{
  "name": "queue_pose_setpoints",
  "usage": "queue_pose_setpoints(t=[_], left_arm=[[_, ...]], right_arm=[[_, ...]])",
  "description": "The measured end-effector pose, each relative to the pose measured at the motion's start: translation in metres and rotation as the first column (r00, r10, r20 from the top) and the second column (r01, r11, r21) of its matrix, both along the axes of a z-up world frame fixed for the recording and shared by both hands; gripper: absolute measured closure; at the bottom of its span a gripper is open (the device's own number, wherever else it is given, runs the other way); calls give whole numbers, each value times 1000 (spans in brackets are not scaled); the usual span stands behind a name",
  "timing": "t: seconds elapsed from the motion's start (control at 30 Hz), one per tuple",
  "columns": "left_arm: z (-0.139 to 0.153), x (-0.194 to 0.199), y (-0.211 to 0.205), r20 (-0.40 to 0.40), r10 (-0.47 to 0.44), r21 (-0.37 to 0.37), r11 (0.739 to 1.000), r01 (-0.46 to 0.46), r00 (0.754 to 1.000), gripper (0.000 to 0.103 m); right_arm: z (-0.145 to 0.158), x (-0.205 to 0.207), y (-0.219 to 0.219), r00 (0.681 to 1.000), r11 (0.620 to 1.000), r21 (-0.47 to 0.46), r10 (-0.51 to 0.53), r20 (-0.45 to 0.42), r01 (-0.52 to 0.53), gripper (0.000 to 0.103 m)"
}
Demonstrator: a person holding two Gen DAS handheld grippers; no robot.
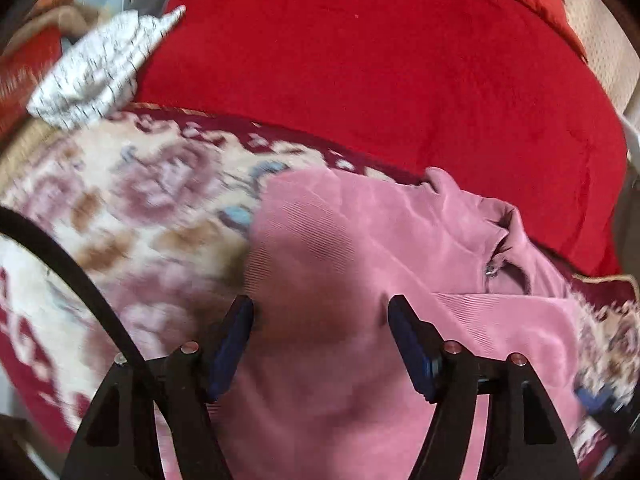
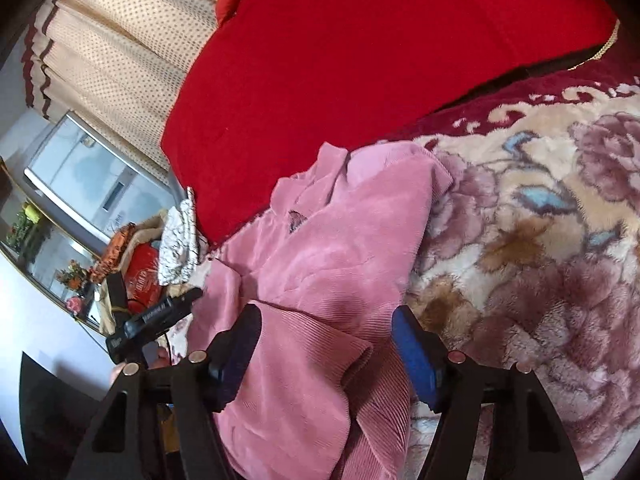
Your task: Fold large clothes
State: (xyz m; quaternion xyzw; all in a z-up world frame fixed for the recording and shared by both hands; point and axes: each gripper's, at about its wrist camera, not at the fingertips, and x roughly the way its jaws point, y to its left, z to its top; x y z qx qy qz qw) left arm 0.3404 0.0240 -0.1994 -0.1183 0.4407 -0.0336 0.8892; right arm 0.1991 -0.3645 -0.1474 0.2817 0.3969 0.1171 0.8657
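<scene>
Both grippers, left (image 1: 320, 336) and right (image 2: 326, 340), stand spread above my pink top (image 2: 320, 248), pinching nothing; it lies by the floral blanket's (image 2: 540, 240) red-pillow (image 2: 360, 60) edge, open blanket alongside.

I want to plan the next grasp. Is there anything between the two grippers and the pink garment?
Nothing visible. The pink garment lies on the floral blanket, directly under the open left gripper and the open right gripper. The white cloth sits far off to the side.
</scene>
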Motion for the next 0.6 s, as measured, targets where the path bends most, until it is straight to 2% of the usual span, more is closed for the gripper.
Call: queue_pose_setpoints(t=[0.03,0.1,0.13,0.17,0.23,0.27,0.3,0.33,0.4,0.47,0.6], left_arm=[[-3,-2,-6,14,2,11,1000,-2,1000,39],[-7,-6,-14,52,5,75,997,-9,999,66],[-10,-8,-13,74,6,108,994,-15,997,71],[-12,-9,-10,89,11,112,993,-21,996,77],[-10,-13,-3,100,22,72,997,-30,995,82],[-7,-13,0,112,22,53,998,-28,994,89],[-4,-14,1,125,20,53,998,-27,992,92],[-3,-14,3,132,20,57,998,-28,991,92],[-2,-14,9,132,30,34,999,-35,991,94],[1,-15,14,139,43,13,999,-45,989,95],[3,-18,18,168,40,38,998,-47,985,95]], right_arm=[[-3,2,4,1000,1000,-9,12,-7,-12,32],[-7,4,15,998,998,-32,53,-24,-54,32],[-8,3,24,997,995,-61,76,-26,-77,32],[-7,0,32,995,990,-99,95,-22,-97,32],[-6,-7,44,993,979,-165,119,-15,-119,35],[-6,-11,49,992,973,-194,126,-13,-126,41],[-5,-17,55,991,964,-230,132,0,-129,56],[-5,-19,58,991,960,-248,134,8,-128,64],[-3,-28,66,994,936,-342,101,48,-78,76],[-2,-34,72,992,925,-376,89,85,-51,78],[6,-42,95,979,884,-465,132,157,-44,82]])
